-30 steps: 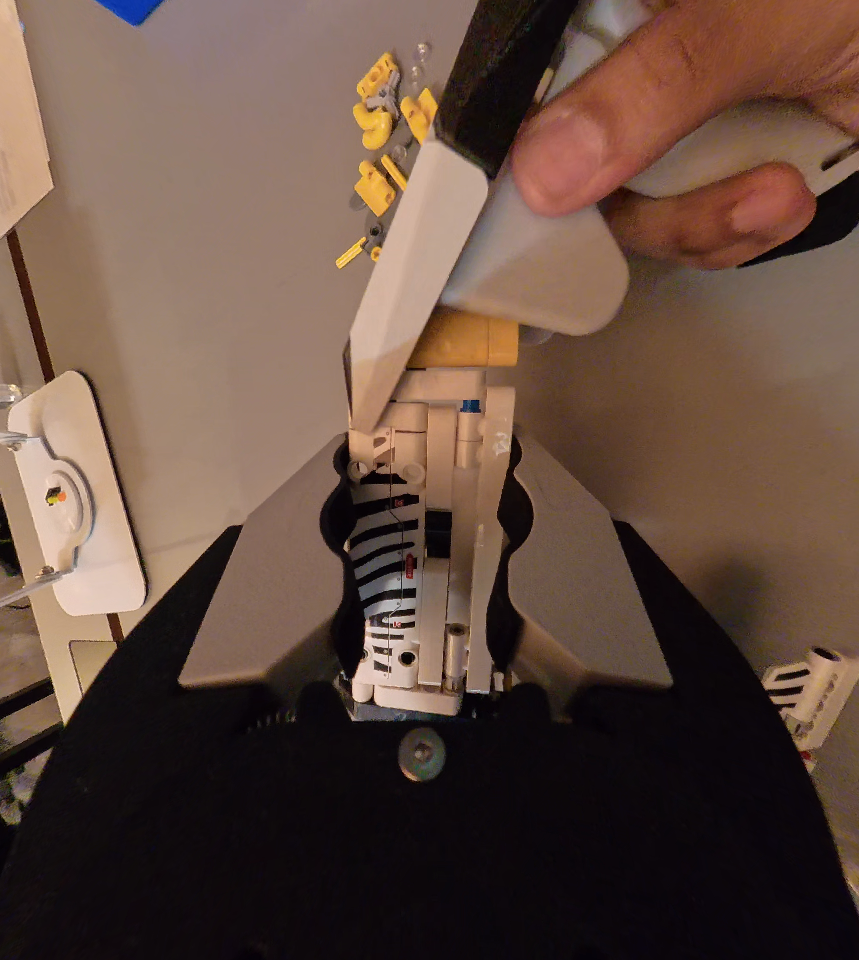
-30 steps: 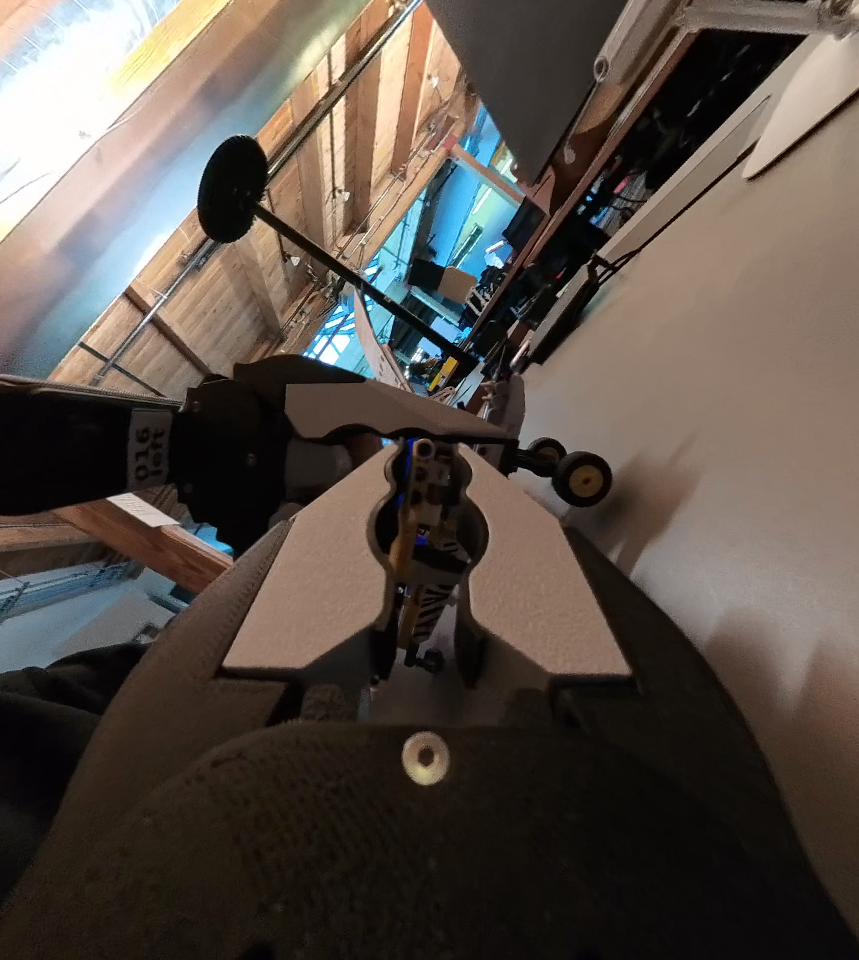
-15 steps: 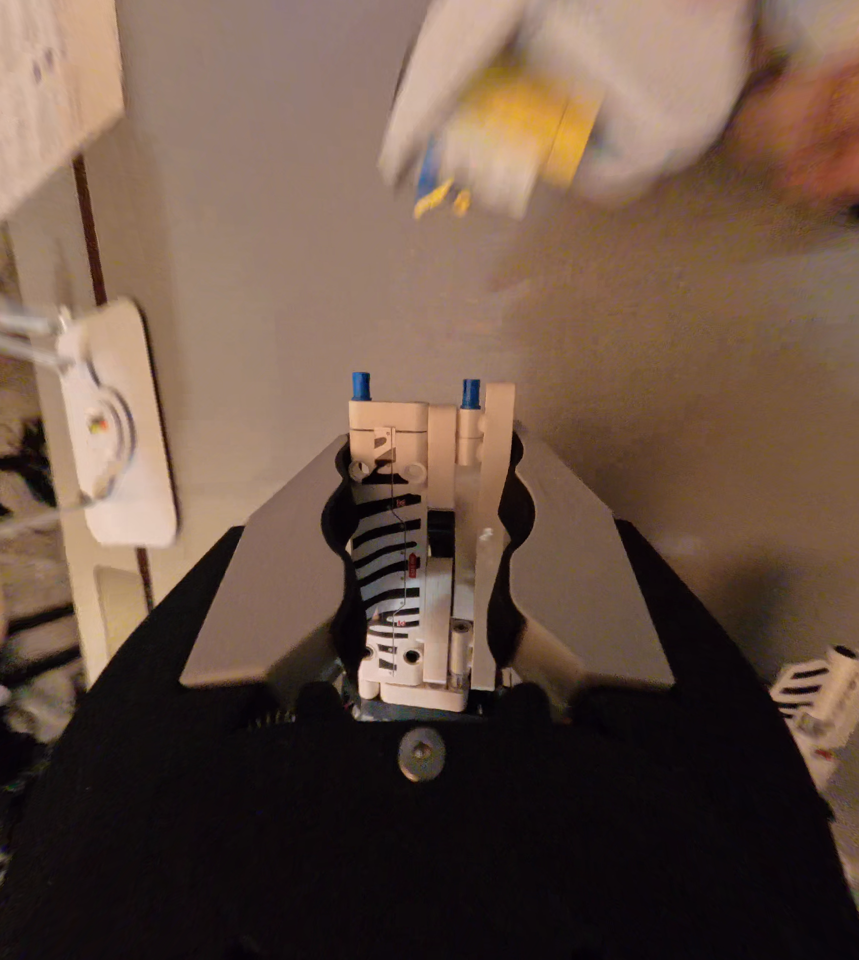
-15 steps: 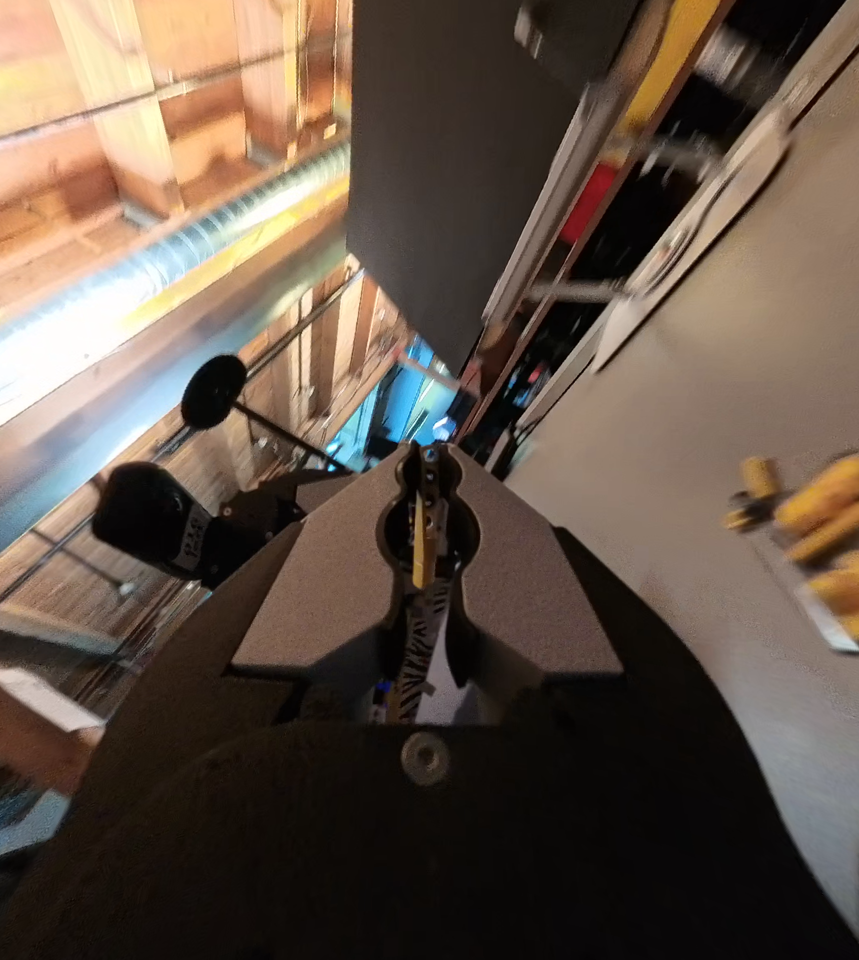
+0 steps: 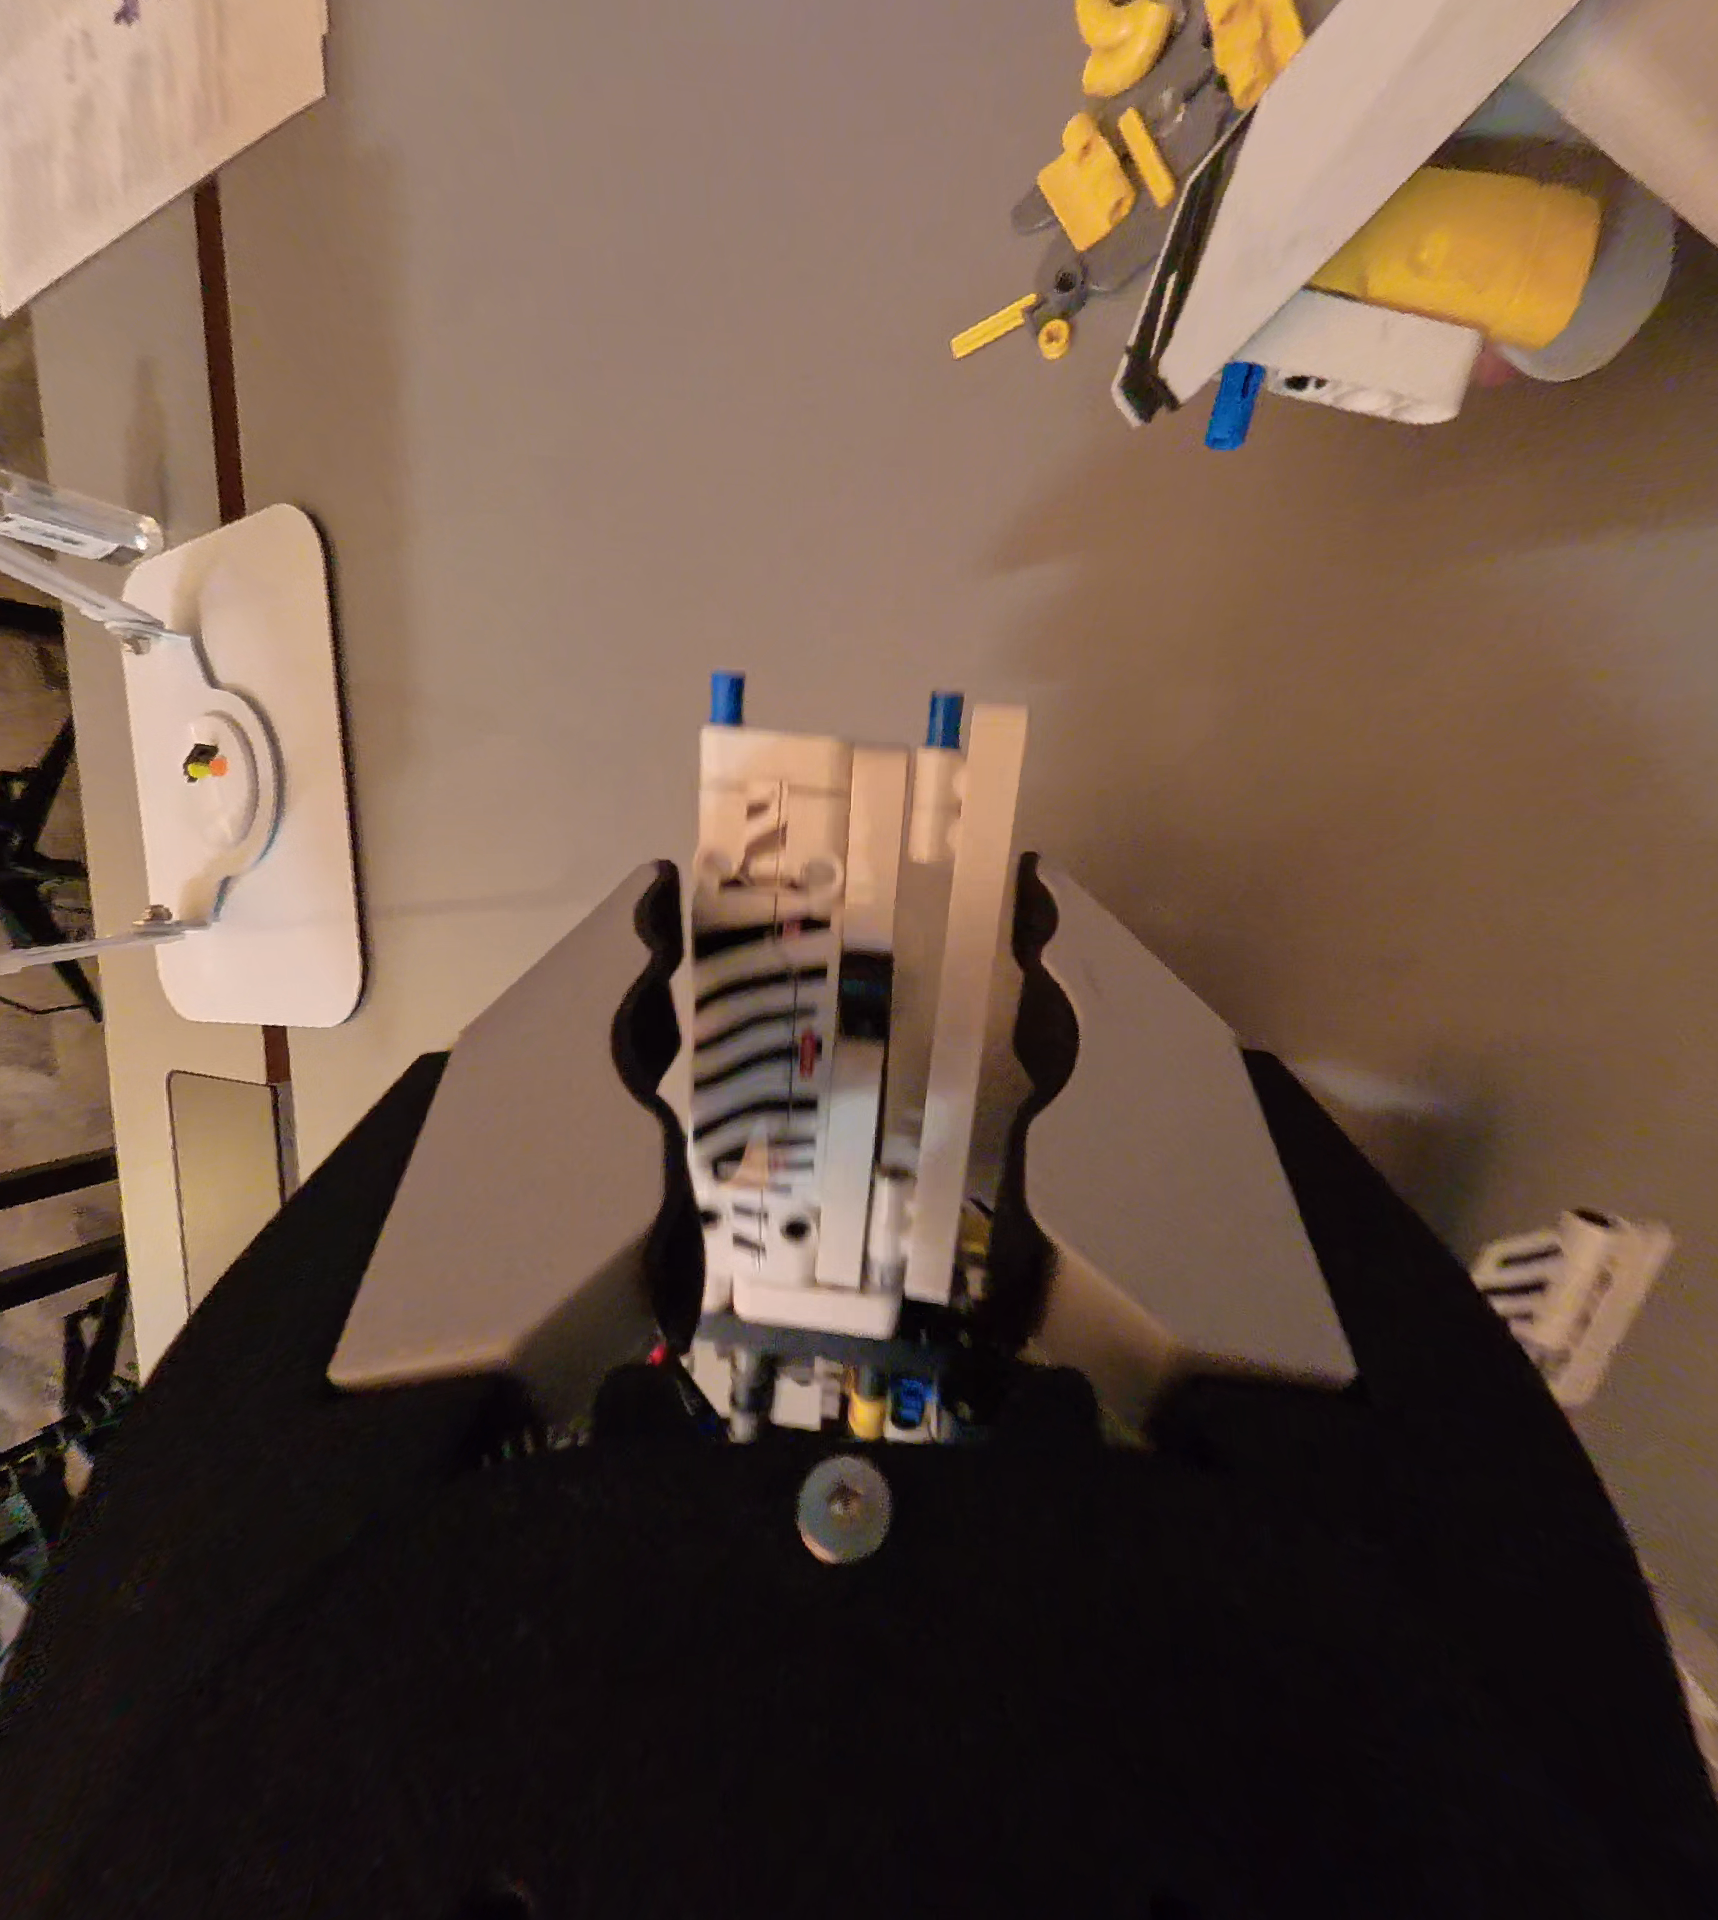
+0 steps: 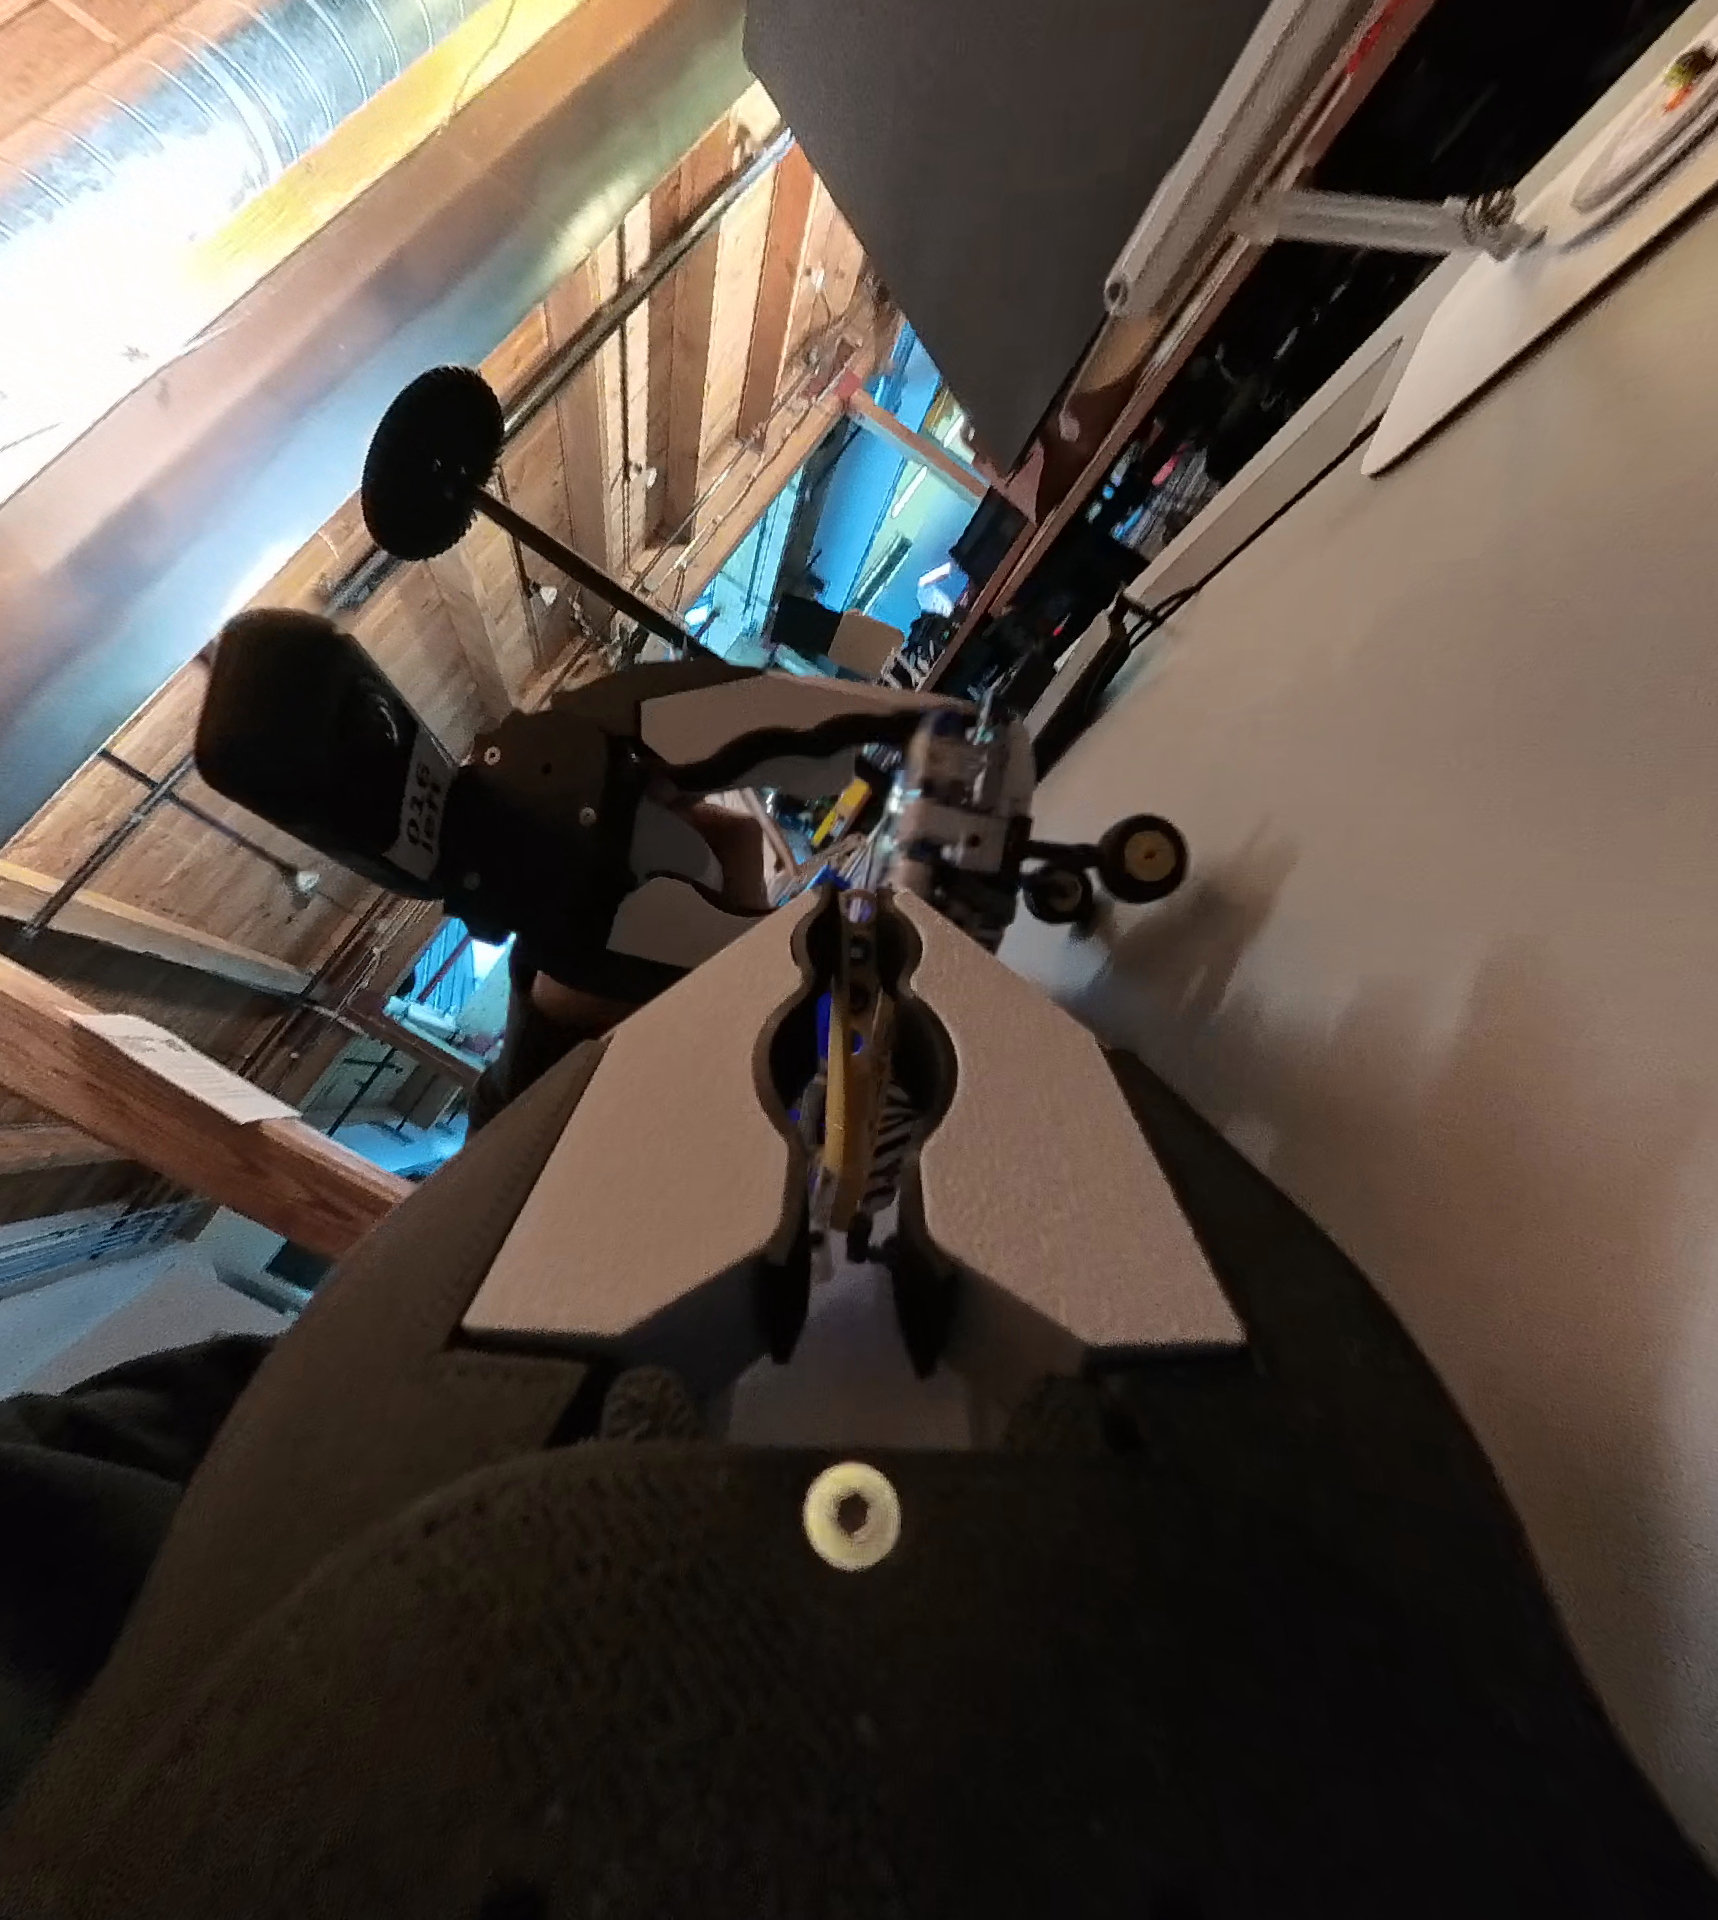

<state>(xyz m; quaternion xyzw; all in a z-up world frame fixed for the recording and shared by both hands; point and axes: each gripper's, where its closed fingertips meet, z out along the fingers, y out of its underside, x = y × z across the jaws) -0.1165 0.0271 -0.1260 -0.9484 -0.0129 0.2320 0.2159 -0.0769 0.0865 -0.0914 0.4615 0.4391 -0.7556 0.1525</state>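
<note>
Overhead, the left gripper (image 5: 842,883) reaches out above a plain grey desk (image 5: 1354,831), its two grey fingers set wide around a white plastic brick-built model with black zebra stripes and two blue pins at its far end (image 5: 834,935); a sliver of space seems to show along each side of the model, though the blur makes contact hard to judge. Up and to the right, the right gripper (image 5: 1161,390) is clamped nearly closed on a smaller assembly of a yellow block, a white brick and a blue pin (image 5: 1374,312), beside a scatter of small yellow and grey plastic pieces (image 5: 1094,187) on the desk. Another striped white piece (image 5: 1561,1299) lies at the right edge, and a white flat stand base (image 5: 252,769) sits at the left.
</note>
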